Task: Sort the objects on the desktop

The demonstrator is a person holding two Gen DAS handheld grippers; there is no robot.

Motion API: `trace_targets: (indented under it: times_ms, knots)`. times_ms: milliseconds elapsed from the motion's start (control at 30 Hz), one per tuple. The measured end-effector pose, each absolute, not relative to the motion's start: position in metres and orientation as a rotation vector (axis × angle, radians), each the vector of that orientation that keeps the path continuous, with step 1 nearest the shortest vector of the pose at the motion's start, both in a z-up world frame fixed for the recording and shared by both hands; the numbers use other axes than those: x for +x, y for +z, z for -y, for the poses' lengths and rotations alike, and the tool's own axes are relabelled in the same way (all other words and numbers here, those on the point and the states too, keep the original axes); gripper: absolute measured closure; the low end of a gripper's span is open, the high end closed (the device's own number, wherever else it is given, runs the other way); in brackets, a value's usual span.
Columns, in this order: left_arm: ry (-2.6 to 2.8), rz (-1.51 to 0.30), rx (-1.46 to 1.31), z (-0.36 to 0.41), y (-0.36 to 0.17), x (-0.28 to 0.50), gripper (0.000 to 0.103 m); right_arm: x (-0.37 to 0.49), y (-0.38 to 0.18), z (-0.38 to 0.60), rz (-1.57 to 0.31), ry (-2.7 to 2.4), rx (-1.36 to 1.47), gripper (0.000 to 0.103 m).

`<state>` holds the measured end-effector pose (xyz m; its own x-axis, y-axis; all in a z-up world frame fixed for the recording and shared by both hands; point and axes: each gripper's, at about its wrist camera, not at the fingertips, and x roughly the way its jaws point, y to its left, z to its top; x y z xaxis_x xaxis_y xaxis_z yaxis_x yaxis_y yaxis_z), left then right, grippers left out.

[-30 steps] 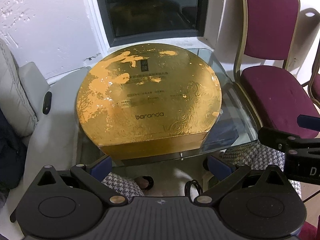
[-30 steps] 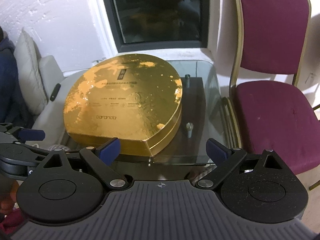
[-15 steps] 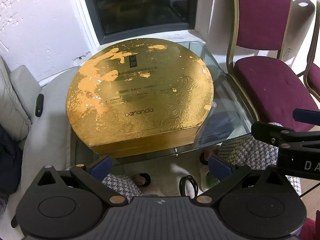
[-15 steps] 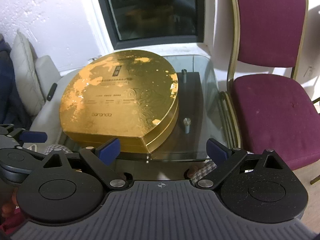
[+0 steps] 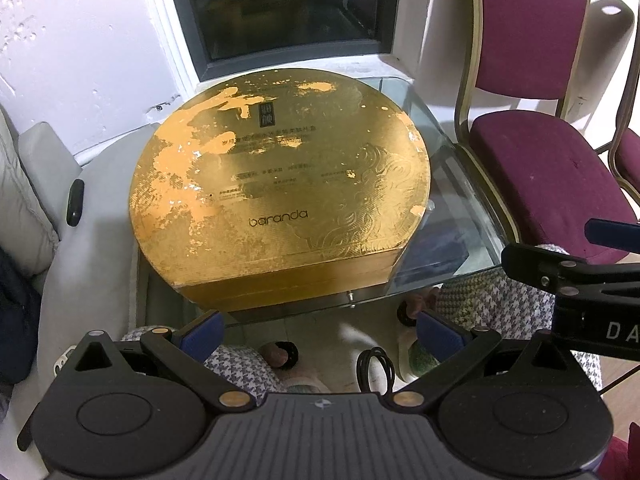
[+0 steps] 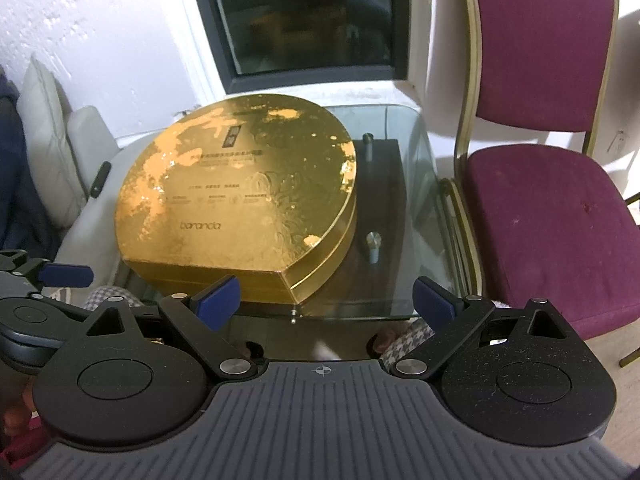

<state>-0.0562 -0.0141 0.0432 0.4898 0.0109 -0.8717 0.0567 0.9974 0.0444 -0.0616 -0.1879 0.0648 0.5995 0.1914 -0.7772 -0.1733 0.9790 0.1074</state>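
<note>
- Left claw (image 5: 318,330): jaws spread wide, blue pads well apart, nothing between them. It hangs clear of the near edge of the counter (image 5: 460,216), touching nothing. Through the gap show houndstooth-patterned knees (image 5: 492,304) and a small black ring (image 5: 376,364) on the floor.
- Right claw (image 6: 326,304): jaws wide open too, holding nothing, pads just short of the near edge of the counter (image 6: 416,216). In the left wrist view it enters at 3 o'clock as a black arm with a blue tip (image 5: 572,272); in the right wrist view the left claw sits at 9 o'clock (image 6: 64,274).
- Container: one gold gift box (image 5: 280,184), lid on, contents hidden. It lies flat on the glass counter and covers most of it, toward the 10 o'clock side in the right wrist view (image 6: 240,200).
- Box appearance: round outline with one straight side facing the claws; shiny gold foil lid, worn to dull orange patches toward 10 o'clock; embossed swirl pattern toward 4 o'clock; a small dark label near 12 o'clock; rows of fine print too small to read; "baranda" printed near the straight side.
- Under the glass: a dark lower shelf (image 6: 380,184) with two metal posts at 3 o'clock of the box.
- Surroundings: maroon padded chair (image 6: 540,160) at 3 o'clock of the counter; dark window (image 6: 304,16) at 12; pale sofa arm (image 5: 48,160) at 9.
</note>
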Motion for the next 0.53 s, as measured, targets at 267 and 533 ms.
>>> trace_targets:
  times_ms: [267,533]
  knots:
    - [-0.026,-1.072,0.066,0.0148,0.0404,-0.0517,0.001,-0.0588,0.0633,0.1867,-0.903,0.205,0.008,0.007]
    - [-0.021,-1.079,0.069,0.0150,0.0373,-0.0467,0.001,-0.0536,0.0595,0.1872,-0.910,0.209,0.015,0.007]
